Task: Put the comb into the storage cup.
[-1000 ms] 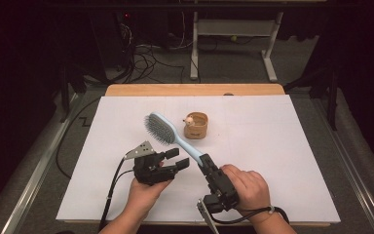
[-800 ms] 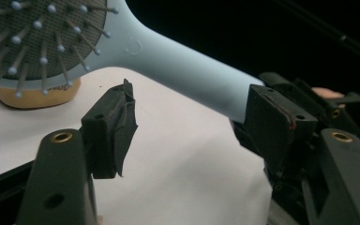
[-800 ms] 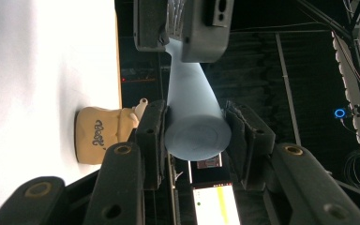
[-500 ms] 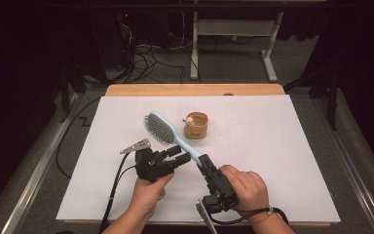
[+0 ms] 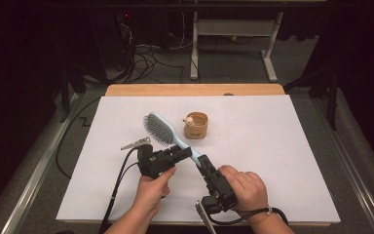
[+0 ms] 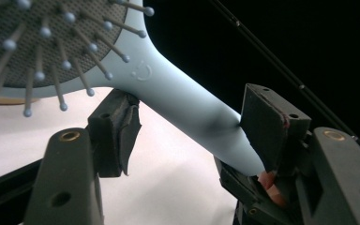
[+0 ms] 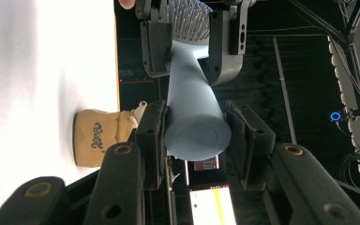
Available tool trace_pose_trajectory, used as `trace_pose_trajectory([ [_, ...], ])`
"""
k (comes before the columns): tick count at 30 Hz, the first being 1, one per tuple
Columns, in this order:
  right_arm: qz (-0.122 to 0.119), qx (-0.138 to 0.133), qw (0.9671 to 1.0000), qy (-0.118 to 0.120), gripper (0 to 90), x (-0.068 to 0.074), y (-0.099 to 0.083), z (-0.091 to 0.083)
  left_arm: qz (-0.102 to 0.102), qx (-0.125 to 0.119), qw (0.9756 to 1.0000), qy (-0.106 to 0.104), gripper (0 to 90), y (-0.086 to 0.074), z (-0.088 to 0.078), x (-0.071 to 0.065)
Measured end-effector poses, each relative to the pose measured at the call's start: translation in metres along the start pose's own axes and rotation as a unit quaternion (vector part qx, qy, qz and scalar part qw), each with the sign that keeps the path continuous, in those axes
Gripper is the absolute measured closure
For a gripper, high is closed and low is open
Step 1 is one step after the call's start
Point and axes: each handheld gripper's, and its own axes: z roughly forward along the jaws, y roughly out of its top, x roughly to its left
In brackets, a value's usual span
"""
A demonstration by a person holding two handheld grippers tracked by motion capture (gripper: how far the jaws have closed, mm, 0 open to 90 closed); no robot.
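Observation:
A light blue hairbrush [image 5: 158,129] is held up over the white table, bristles facing left, head toward the far left. My right gripper [image 5: 202,161] is shut on the butt end of its handle [image 7: 196,133], one pad on each side. My left gripper [image 5: 185,153] comes in from the left and straddles the handle near the neck [image 6: 168,89]. Its jaws have just been closing, and the pads [image 6: 261,123] now touch the handle on both sides. The right gripper view looks along the handle at my left gripper [image 7: 190,40] clamped around it.
A small tan pot [image 5: 196,126] with a tiny figure on its rim stands on the white sheet [image 5: 282,146] just behind the brush. A wooden table edge [image 5: 195,89] runs along the back. Cables trail from both grippers toward the front edge.
My left gripper has shifted up and to the right onto the brush handle, and its jaws have narrowed around it. The right gripper and the brush have hardly moved.

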Motion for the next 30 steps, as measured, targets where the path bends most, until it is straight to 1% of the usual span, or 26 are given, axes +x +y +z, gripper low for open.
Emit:
trace_pose_trajectory([
  [4,0.001,0.001,1.0000,0.000,61.8,0.001,0.000,0.000,-0.013,-0.001,0.9999,-0.009,39.7,0.000,0.001,0.002],
  [6,-0.006,0.000,1.0000,0.000,61.9,0.000,0.000,0.000,-0.018,-0.002,0.9998,-0.011,39.7,-0.001,0.002,0.003],
  [8,-0.006,-0.001,1.0000,0.000,61.8,0.000,0.000,0.000,-0.026,-0.002,0.9995,-0.020,40.2,-0.001,0.002,0.004],
  [11,-0.006,-0.003,1.0000,-0.001,61.9,0.000,0.001,0.000,-0.035,-0.003,0.9990,-0.026,40.0,-0.001,0.004,0.005],
  [13,-0.003,-0.003,1.0000,0.000,61.9,0.001,0.001,0.000,-0.045,-0.008,0.9984,-0.032,39.8,-0.001,0.004,0.006],
  [14,-0.008,-0.005,1.0000,-0.001,61.9,0.001,0.002,0.000,-0.051,-0.010,0.9980,-0.036,39.8,-0.001,0.004,0.007],
  [15,-0.005,-0.005,1.0000,-0.001,61.8,0.001,0.002,0.000,-0.055,-0.012,0.9977,-0.038,39.6,-0.001,0.004,0.007],
  [17,-0.012,-0.007,0.9999,-0.002,61.8,0.001,0.003,0.001,-0.062,-0.014,0.9970,-0.044,39.6,-0.001,0.004,0.008],
  [19,-0.011,-0.007,0.9999,-0.004,61.8,0.001,0.003,0.001,-0.069,-0.015,0.9963,-0.049,40.0,-0.001,0.005,0.007],
  [21,-0.012,-0.007,0.9999,-0.004,61.9,0.001,0.003,0.001,-0.074,-0.017,0.9959,-0.050,41.0,-0.002,0.005,0.008],
  [23,-0.012,-0.007,0.9999,-0.004,61.8,0.001,0.003,0.001,-0.072,-0.017,0.9961,-0.047,43.6,-0.003,0.004,0.009],
  [25,-0.014,-0.008,0.9999,-0.004,61.8,0.001,0.003,0.001,-0.077,-0.019,0.9956,-0.050,46.0,-0.004,0.004,0.010],
  [26,-0.010,-0.008,0.9999,-0.004,61.8,0.002,0.003,0.001,-0.077,-0.018,0.9956,-0.049,47.5,-0.004,0.004,0.010],
  [29,-0.017,-0.011,0.9998,-0.004,61.8,0.002,0.004,0.001,-0.082,-0.018,0.9950,-0.053,48.8,-0.005,0.003,0.011],
  [30,-0.015,-0.012,0.9998,-0.004,61.8,0.002,0.004,0.001,-0.084,-0.017,0.9948,-0.054,49.3,-0.005,0.003,0.012],
])
